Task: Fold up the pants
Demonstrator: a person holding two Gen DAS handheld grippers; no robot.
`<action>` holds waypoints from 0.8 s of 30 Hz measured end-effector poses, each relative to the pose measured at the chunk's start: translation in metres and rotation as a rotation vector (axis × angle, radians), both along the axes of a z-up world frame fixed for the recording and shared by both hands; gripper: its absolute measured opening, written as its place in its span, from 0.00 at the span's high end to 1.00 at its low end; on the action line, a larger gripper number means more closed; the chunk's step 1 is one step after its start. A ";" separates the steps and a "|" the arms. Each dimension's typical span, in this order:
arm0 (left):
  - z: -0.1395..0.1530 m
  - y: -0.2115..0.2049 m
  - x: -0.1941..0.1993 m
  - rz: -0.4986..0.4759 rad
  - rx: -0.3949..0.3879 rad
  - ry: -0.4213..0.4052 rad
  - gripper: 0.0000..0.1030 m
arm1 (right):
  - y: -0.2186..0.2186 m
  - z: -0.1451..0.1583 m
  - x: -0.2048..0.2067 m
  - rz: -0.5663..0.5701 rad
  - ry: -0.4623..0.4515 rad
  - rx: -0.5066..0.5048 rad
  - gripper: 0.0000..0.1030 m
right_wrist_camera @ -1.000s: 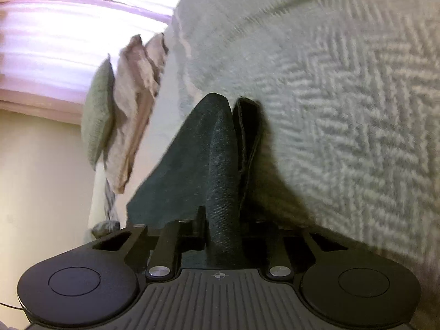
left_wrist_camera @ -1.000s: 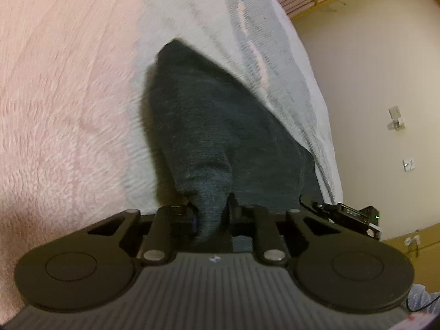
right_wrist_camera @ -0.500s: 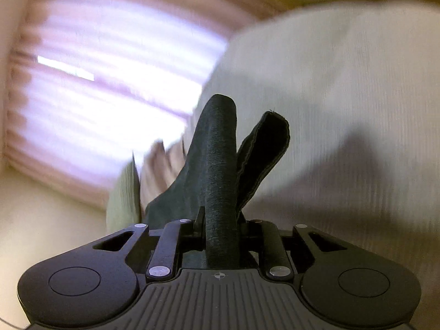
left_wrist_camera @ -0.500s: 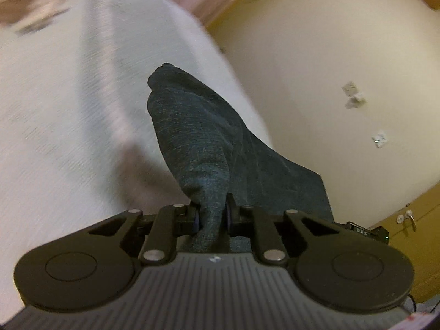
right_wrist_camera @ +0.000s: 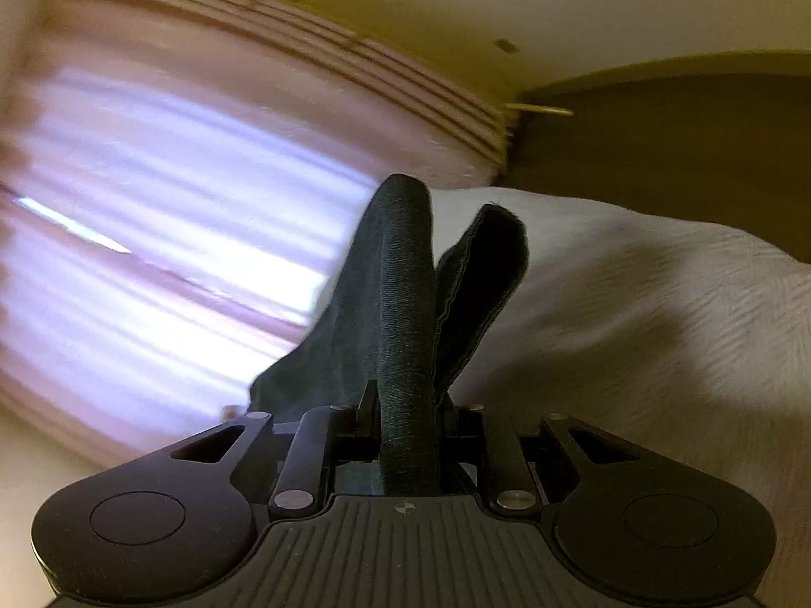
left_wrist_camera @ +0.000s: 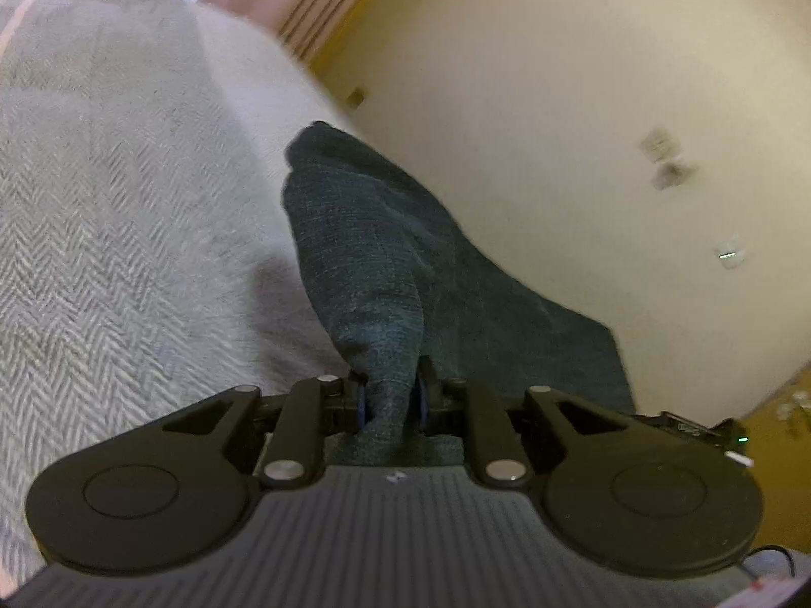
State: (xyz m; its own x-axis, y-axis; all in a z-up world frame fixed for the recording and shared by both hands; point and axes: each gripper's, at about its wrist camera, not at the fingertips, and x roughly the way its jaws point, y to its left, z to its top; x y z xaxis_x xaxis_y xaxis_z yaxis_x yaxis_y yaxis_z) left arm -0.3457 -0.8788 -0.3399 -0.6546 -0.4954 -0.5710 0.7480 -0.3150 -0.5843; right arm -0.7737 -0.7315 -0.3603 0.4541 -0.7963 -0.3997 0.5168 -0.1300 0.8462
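The dark teal-grey pants (left_wrist_camera: 385, 263) hang lifted above the bed, pinched at one edge by my left gripper (left_wrist_camera: 389, 397), which is shut on the fabric. Cloth bunches between its jaws and spreads away to the right. In the right wrist view the same pants (right_wrist_camera: 400, 304) rise as a thick dark fold out of my right gripper (right_wrist_camera: 408, 420), also shut on them, with a second flap (right_wrist_camera: 486, 273) sticking up beside it. The rest of the garment is hidden below both grippers.
A grey herringbone bedspread (left_wrist_camera: 111, 233) covers the bed on the left. A cream wall (left_wrist_camera: 583, 126) with small fittings is to the right. Bright pink curtains (right_wrist_camera: 167, 233) fill the right wrist view's left; a dark wooden headboard (right_wrist_camera: 684, 152) stands behind the bed.
Both grippers have risen and tilted upward with the pants held; the views swung from the bedspread toward the wall and the curtains. Both grips are unchanged.
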 end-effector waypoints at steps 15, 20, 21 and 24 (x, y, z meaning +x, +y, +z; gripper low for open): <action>0.008 -0.062 -0.072 0.034 -0.212 -0.315 0.80 | -0.023 0.052 0.041 -0.108 0.804 -0.060 0.65; -0.041 -0.079 -0.110 0.012 -0.171 -0.511 0.75 | -0.062 -0.005 0.060 0.062 0.974 0.067 0.65; -0.050 -0.076 -0.115 -0.001 -0.192 -0.561 0.73 | -0.062 -0.016 0.046 0.055 0.888 0.089 0.62; -0.046 -0.070 -0.112 -0.003 -0.214 -0.594 0.73 | -0.053 -0.024 -0.001 -0.023 0.588 0.147 0.51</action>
State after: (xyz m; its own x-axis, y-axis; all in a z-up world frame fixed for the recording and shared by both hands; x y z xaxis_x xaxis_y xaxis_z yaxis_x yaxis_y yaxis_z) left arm -0.4577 -0.9487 -0.3860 -0.2580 -0.6373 -0.7262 0.9243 -0.3817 0.0066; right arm -0.7744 -0.7844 -0.3844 0.1069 -0.7204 -0.6853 0.8882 -0.2406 0.3915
